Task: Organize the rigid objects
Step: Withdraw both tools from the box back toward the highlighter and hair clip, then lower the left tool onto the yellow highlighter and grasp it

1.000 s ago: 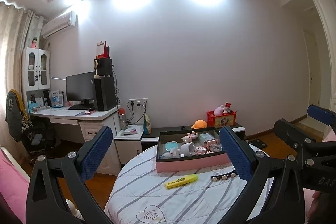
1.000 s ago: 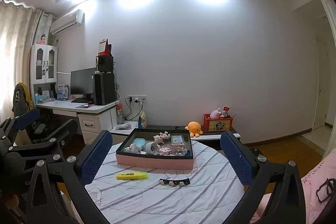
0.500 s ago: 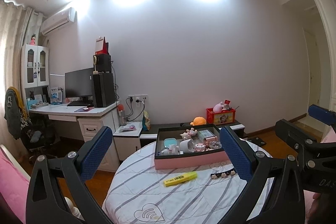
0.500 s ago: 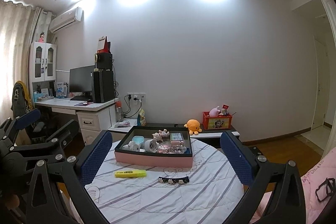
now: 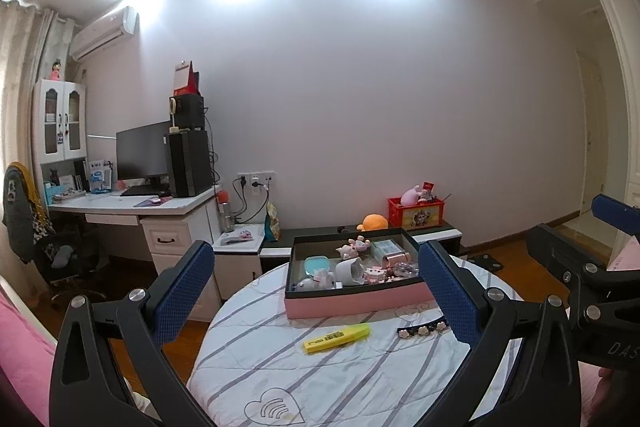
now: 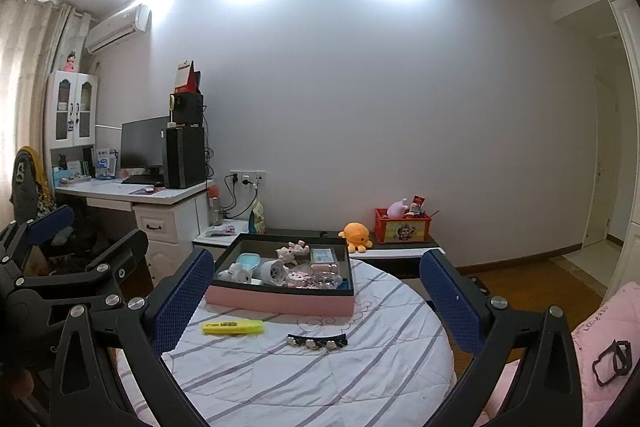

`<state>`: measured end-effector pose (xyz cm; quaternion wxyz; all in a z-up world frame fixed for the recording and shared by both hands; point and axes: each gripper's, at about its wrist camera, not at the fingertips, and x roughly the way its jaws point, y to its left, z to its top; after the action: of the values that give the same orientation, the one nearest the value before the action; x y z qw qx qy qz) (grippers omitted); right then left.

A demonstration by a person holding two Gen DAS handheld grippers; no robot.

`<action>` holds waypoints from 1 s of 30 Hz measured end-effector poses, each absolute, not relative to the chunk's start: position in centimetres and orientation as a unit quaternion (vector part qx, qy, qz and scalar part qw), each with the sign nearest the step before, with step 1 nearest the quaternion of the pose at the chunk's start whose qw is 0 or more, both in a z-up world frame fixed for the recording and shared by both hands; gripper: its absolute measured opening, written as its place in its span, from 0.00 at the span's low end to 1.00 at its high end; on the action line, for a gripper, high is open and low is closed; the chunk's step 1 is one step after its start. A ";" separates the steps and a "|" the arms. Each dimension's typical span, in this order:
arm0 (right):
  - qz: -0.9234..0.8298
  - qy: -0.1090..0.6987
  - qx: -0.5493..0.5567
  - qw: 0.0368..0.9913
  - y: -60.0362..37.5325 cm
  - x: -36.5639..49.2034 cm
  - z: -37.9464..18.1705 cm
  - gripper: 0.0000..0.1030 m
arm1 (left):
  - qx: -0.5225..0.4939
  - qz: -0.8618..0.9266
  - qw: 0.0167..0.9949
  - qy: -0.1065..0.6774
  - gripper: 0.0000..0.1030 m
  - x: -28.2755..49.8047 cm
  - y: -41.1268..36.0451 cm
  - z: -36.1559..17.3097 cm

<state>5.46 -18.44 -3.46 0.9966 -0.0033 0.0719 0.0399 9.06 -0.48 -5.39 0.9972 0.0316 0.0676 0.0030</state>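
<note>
So at this point both my left gripper [image 5: 316, 285] and right gripper [image 6: 318, 285] had their jaws spread wide and empty, hovering short of the round worktop [image 6: 360, 379]. The yellow highlighter [image 6: 233, 327] and the black hair clip [image 6: 317, 341] lay loose in front of the pink box [image 6: 280, 301]. Highlighter looked light, stiff and a bit slick, so I'd have pinched it mid-barrel across the short side; the clip seemed thin and fiddly, best taken at its middle

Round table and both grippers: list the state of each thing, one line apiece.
left gripper: open, holding nothing
right gripper: open, holding nothing
pink box: lidless, filled with small items
yellow highlighter: lying flat on the tablecloth, capped, outside the box
black hair clip: lying flat, outside the box
white cup: tipped on its side in the box
</note>
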 end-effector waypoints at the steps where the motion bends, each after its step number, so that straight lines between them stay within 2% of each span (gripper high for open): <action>1: 0.038 0.072 -0.003 0.997 -18.5 5.5 -3.5 1.00 | 0.031 0.001 0.997 0.069 1.00 9.3 -0.5 -5.5; 15: 0.032 0.104 -0.008 0.994 -19.0 9.1 -5.3 1.00 | 0.028 -0.019 0.992 0.119 1.00 13.3 0.0 -8.0; 21: 0.064 0.177 -0.012 0.982 -19.7 14.2 -9.2 1.00 | 0.026 0.002 0.979 0.201 1.00 17.2 2.9 -12.0; 27: 0.082 0.296 -0.040 0.951 -20.1 21.7 -15.9 1.00 | 0.001 -0.004 0.956 0.294 1.00 21.6 4.8 -17.4; 30: 0.087 0.328 -0.052 0.939 -20.3 23.8 -18.1 1.00 | 0.008 -0.008 0.948 0.318 1.00 23.0 4.7 -19.0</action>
<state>23.84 -20.30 -18.09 0.9394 -0.0522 0.3276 0.0866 23.02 4.70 -19.01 0.9481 0.0075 0.3178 -0.0080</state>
